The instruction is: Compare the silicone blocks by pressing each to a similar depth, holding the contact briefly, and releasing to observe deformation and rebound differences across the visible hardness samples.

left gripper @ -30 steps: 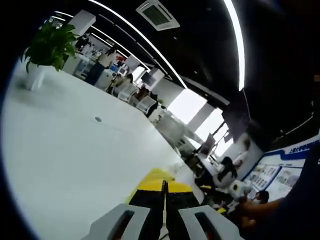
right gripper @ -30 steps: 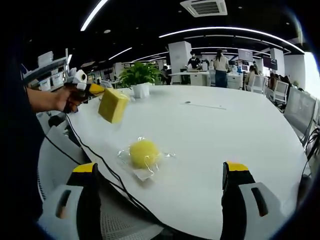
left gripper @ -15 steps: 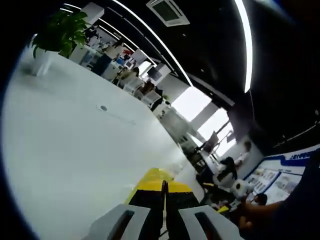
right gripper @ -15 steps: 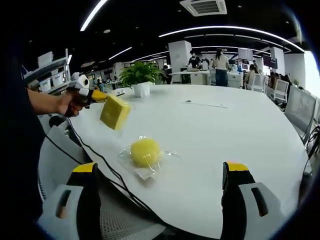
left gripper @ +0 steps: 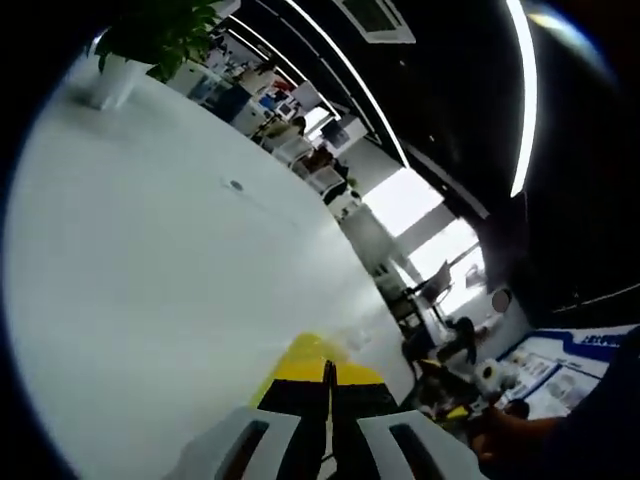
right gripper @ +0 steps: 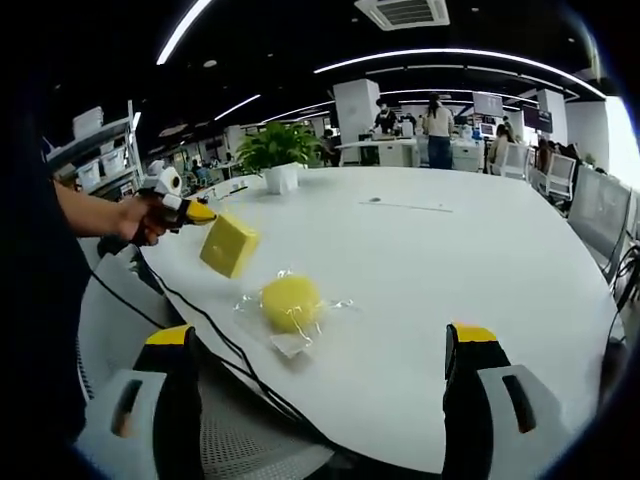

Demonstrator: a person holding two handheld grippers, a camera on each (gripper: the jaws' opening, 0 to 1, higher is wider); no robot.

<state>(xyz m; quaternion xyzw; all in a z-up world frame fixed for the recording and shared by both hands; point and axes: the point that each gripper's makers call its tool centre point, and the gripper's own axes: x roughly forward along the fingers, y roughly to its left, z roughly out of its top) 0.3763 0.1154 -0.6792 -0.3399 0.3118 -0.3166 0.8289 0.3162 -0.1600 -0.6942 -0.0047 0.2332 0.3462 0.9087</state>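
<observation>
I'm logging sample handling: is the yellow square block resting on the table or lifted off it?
Lifted. The left claw holds the yellow block in the air above the white table, beside the bagged yellow ball.

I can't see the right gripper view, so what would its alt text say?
A hand-held claw at the left carries a yellow block in the air above a large white table, near a yellow ball in clear wrapping lying on it. This view's own claw stands wide open in front, and a potted plant sits at the table's far edge.
</observation>
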